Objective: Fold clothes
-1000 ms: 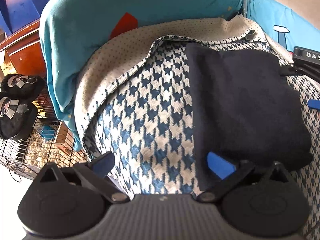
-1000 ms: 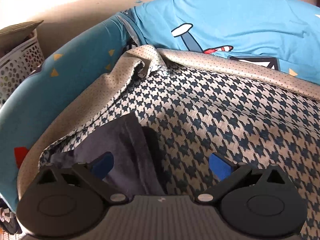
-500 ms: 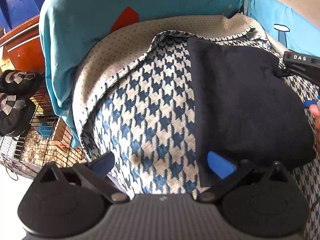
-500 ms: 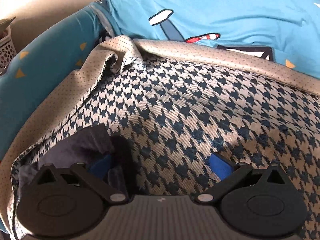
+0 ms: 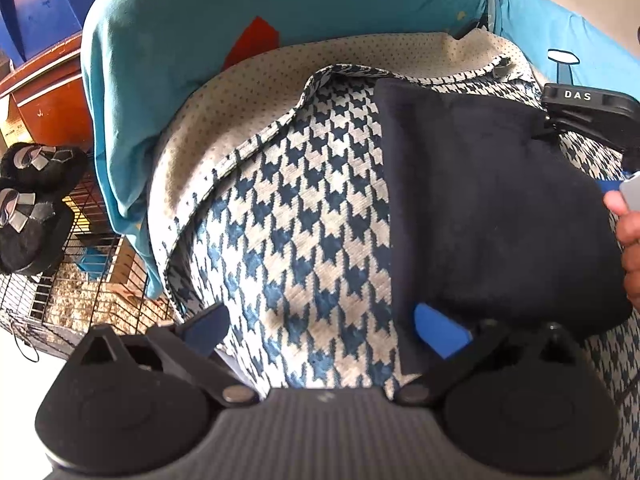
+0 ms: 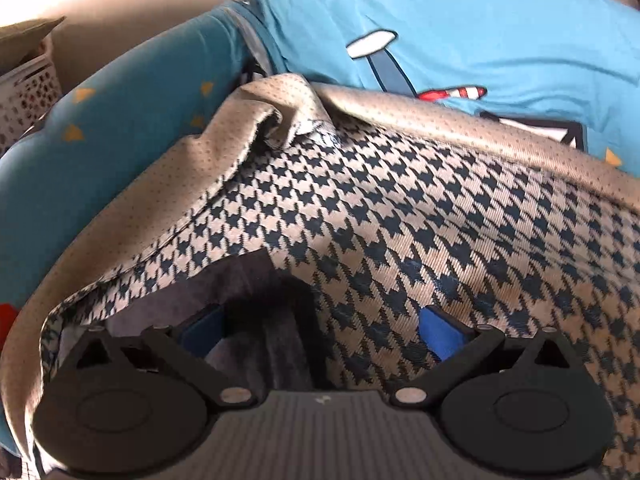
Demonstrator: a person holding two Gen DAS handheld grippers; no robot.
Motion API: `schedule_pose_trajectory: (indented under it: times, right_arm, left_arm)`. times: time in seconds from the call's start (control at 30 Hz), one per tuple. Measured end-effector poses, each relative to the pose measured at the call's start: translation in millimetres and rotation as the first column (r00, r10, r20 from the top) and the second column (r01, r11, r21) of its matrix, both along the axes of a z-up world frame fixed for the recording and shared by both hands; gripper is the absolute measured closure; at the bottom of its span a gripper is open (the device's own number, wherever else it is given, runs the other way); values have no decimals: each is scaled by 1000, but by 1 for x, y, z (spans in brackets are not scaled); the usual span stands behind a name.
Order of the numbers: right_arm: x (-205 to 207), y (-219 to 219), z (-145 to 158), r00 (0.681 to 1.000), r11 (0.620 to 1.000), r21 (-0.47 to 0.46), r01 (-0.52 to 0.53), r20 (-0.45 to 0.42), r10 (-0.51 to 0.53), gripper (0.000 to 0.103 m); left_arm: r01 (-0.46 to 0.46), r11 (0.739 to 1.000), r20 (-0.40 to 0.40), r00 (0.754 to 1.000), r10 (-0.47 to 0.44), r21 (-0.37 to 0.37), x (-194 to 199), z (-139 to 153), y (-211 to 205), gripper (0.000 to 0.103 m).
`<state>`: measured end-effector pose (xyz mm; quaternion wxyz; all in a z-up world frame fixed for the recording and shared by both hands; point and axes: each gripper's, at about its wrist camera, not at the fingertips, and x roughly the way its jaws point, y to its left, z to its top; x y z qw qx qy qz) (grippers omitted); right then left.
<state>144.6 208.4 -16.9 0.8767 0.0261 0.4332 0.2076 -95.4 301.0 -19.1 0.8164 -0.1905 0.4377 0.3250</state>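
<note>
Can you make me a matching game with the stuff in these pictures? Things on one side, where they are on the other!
Things:
1. dark navy folded cloth
2. blue-and-white houndstooth blanket
3. black fuzzy slippers with grey bows
4. white plastic lattice basket

Places:
A. on top of the black wire cage
B. at the far left edge of the right wrist view
C. spread under the dark cloth
D. lying on the patterned blanket

Pairs: 1-D, 2-C, 3-A, 4-B

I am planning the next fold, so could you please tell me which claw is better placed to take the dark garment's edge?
Probably the right claw: open, its fingers straddle the dark navy cloth garment's edge. The left claw, also open, spans mostly houndstooth blanket.
</note>
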Motion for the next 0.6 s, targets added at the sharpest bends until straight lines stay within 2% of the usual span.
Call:
schedule_pose_trajectory:
  times: [0.23, 0.33, 0.4, 0.5, 0.6]
  right_arm:
    - [11, -7, -9, 999, 999, 22, 34, -4, -34, 0]
    - [10, -10, -5, 996, 996, 2, 84, -5, -84, 1]
    - [8, -17, 2, 993, 993, 4, 114, -13, -114, 1]
    - [-2, -27, 21, 996, 995, 22, 94, 5, -95, 1]
    - [-19, -39, 40, 998, 998, 24, 61, 25, -62, 1]
  left_arm:
    - [3, 1000, -11, 1000, -3, 6, 0, -2, -4, 0]
    - [-12, 1000, -12, 1000, 12, 0, -1, 0, -5, 0]
    - [-4, 999, -20, 1000, 5, 36, 0, 3, -10, 0]
    - [28, 994, -26, 999, -25, 109, 4, 10, -21, 0]
    - [35, 996, -7, 999, -35, 86, 6, 13, -26, 0]
